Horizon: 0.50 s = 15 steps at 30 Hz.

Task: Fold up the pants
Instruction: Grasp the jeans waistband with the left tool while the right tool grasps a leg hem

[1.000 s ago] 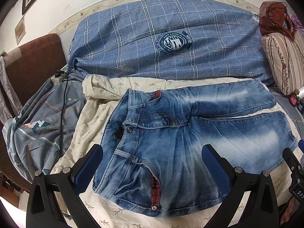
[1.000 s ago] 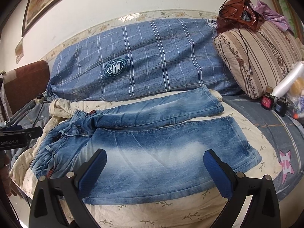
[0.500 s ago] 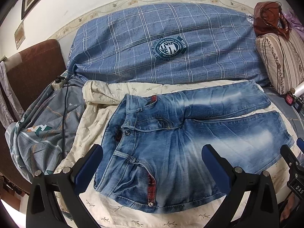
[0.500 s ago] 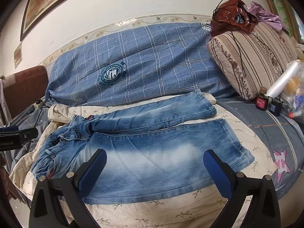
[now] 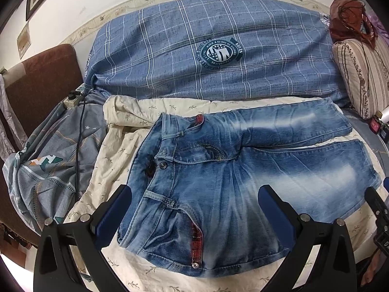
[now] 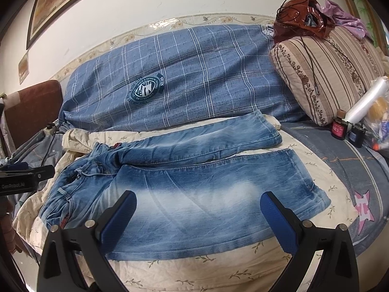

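Left wrist: jeans (image 5: pixel 218 170) waistband, fingers (image 5: pixel 110 215) spread, empty; right wrist: hems, perhaps bottles (image 6: pixel 339 127), likewise empty.

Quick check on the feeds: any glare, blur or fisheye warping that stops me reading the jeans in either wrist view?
Left wrist view: jeans sharp and evenly lit; fisheye bends the wall border, corners vignette black. Right wrist view: also sharp, soft shadow under the left gripper absent here; only glare is on the plastic roll at the right edge. Right gripper fingers crisp.
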Motion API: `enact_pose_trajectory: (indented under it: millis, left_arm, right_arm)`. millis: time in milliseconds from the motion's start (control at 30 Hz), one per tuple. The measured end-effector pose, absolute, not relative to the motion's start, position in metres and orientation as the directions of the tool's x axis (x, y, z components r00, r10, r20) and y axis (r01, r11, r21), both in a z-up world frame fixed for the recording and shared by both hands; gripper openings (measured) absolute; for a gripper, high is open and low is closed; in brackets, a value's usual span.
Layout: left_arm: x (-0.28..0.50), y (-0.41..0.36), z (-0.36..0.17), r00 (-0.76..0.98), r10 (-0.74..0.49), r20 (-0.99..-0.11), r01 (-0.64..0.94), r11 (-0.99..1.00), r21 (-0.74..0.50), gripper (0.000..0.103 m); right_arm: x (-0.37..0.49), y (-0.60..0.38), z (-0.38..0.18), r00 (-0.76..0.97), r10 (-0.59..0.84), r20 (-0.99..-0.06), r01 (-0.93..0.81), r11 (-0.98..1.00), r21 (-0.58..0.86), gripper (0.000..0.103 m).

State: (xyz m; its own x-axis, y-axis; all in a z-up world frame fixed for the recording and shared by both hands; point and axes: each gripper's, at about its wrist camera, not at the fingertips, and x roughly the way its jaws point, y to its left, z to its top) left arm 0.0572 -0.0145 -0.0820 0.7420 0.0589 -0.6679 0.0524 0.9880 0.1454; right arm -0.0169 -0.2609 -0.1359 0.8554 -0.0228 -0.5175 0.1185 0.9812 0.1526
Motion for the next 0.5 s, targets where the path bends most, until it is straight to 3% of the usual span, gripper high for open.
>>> enact_pose_trajectory:
  millis: [233, 500]
  left_arm:
    - [0.126, 0.016, -0.079, 0.694, 0.073, -0.716, 0.037, 0.990, 0.137, 0.103]
    - [0.232, 0.069, -0.092, 0.615, 0.154, -0.773, -0.045, 0.986, 0.161, 0.103]
  right_arm:
    - [0.026, -0.300, -0.120, 0.840, -0.073, -0.538, 0.160, 0.980, 0.117, 0.103]
    - [0.158, -0.407, -0.115, 0.761, -0.097, -0.641, 0.247, 0.958, 0.149, 0.103]
